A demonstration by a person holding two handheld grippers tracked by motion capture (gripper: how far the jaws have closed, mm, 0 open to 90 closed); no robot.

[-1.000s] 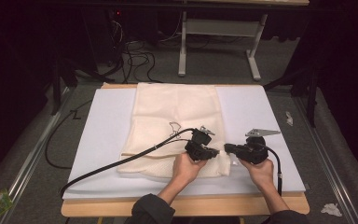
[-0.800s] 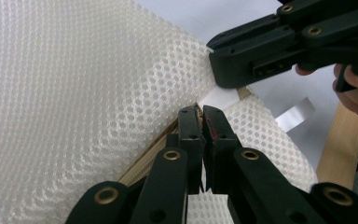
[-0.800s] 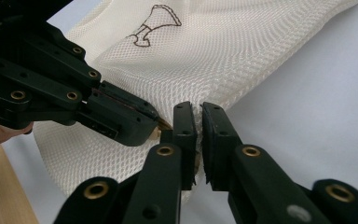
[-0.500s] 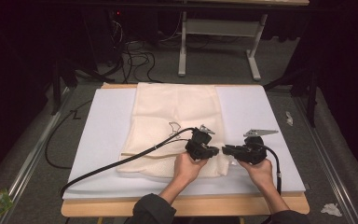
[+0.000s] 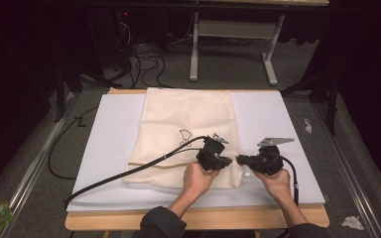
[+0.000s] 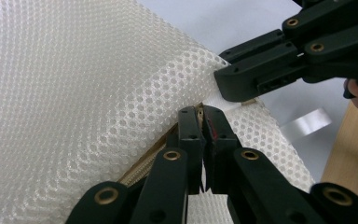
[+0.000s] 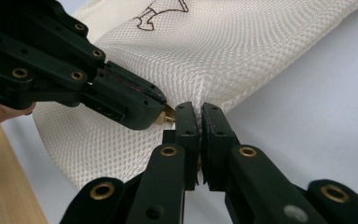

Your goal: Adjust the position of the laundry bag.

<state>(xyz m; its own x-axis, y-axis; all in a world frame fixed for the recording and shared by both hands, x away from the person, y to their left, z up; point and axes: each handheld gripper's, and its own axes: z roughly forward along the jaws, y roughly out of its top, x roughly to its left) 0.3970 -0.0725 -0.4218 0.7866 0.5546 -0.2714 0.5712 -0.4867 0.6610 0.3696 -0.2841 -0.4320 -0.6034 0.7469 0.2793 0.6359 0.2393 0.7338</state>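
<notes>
Cream mesh bag (image 5: 188, 129) lies flat on the white foam board (image 5: 278, 119) that covers the wooden table (image 5: 198, 219), its far edge up at the board's far edge, its near right corner down by the hands. The weave is a honeycomb of tiny round holes, soft and slightly puckered where it is pinched, and a thin dark line drawing (image 7: 161, 11) sits printed on the fabric. Left gripper (image 6: 201, 122), black hinged links with brass rivets, has its two jaws pressed together on the bag's corner, right where a tan zipper tape (image 6: 144, 163) peeks out from under the mesh. Right gripper (image 7: 200, 120) comes in from the other side, jaws likewise clamped tight on the mesh edge just beside the left one's tips, with a small brass-coloured piece (image 7: 168, 116) showing between them. In the high view both grippers meet nose to nose at that corner, a thick black cable (image 5: 129, 171) trailing left across the cloth and board.
</notes>
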